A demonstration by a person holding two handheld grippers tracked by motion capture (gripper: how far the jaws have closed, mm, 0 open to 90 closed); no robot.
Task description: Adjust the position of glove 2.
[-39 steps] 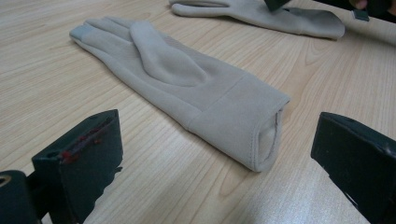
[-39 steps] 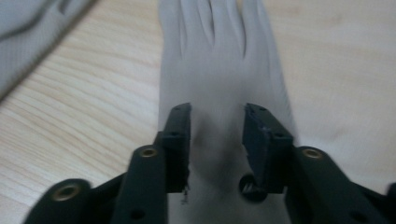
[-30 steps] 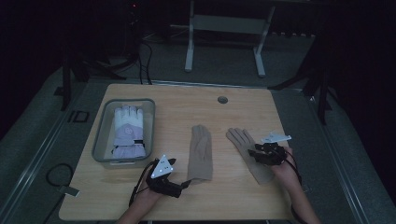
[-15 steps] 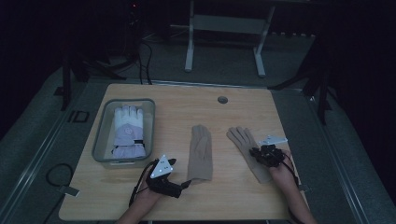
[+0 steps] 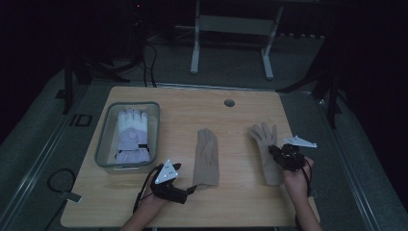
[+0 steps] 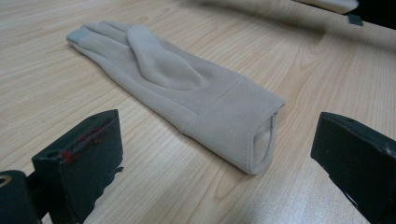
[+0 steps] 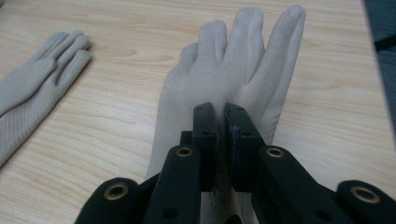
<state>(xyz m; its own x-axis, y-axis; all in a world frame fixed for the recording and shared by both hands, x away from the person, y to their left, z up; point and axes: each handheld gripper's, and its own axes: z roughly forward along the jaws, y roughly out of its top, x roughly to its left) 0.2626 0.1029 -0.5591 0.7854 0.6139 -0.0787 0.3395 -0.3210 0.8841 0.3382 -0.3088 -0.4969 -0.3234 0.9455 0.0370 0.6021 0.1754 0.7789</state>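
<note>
Jaws of the right gripper (image 7: 220,122) have just closed, pinching the right beige glove (image 5: 266,147) on the counter (image 5: 240,207); left gripper (image 6: 219,154) gapes near the middle glove's (image 6: 187,98) cuff. Thin fabric could slip free when lifted.

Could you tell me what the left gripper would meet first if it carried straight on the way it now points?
Most likely the open cuff of the beige fabric glove lying flat on the wooden table. The left gripper has its jaws wide open, the cuff just ahead between them, though depth is hard to judge.
</note>
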